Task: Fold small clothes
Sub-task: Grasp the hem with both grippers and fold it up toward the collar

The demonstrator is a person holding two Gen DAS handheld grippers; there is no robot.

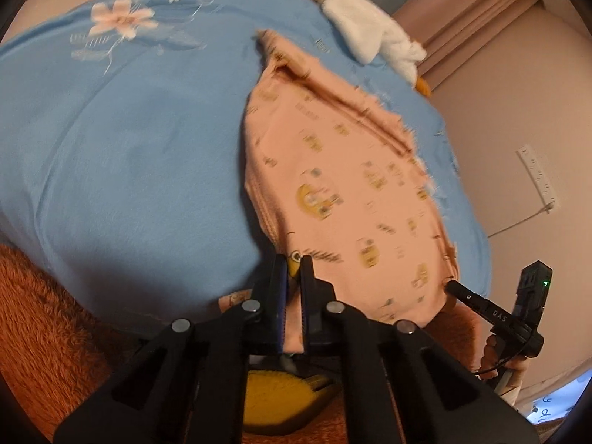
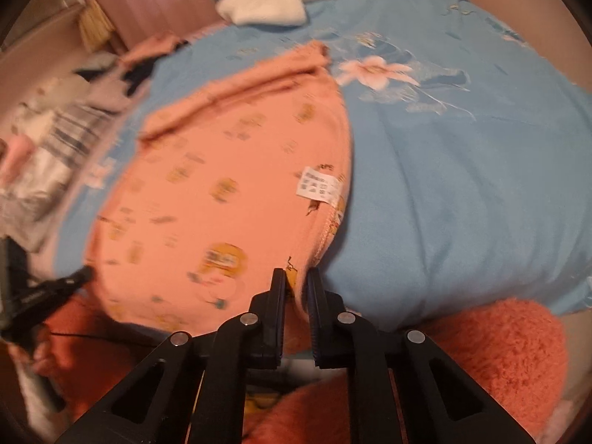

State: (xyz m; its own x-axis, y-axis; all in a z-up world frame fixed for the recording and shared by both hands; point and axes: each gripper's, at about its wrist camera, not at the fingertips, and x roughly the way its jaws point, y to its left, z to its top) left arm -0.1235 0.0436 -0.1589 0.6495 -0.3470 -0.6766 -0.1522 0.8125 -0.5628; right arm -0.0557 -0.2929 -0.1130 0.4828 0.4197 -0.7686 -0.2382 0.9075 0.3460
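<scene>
Peach printed garment (image 1: 344, 170), spread flat, near edge gripped

My black left claw (image 1: 292, 270) and black right claw (image 2: 296, 277) have blue pads, and between them is a peach-pink garment (image 1: 344, 192) printed with small yellow and grey motifs, carrying a white label (image 2: 320, 187). Under it I see a light blue bed cover (image 1: 129, 140) with a pale pink flower (image 1: 120, 18), a white fluffy cloth (image 1: 366, 26), and a rust-orange fuzzy blanket (image 2: 510, 355).

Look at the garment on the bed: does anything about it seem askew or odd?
Yes. The peach garment appears inside out: its white care label lies exposed. Its far edge is bunched. Both grippers pinch its near edge.
</scene>
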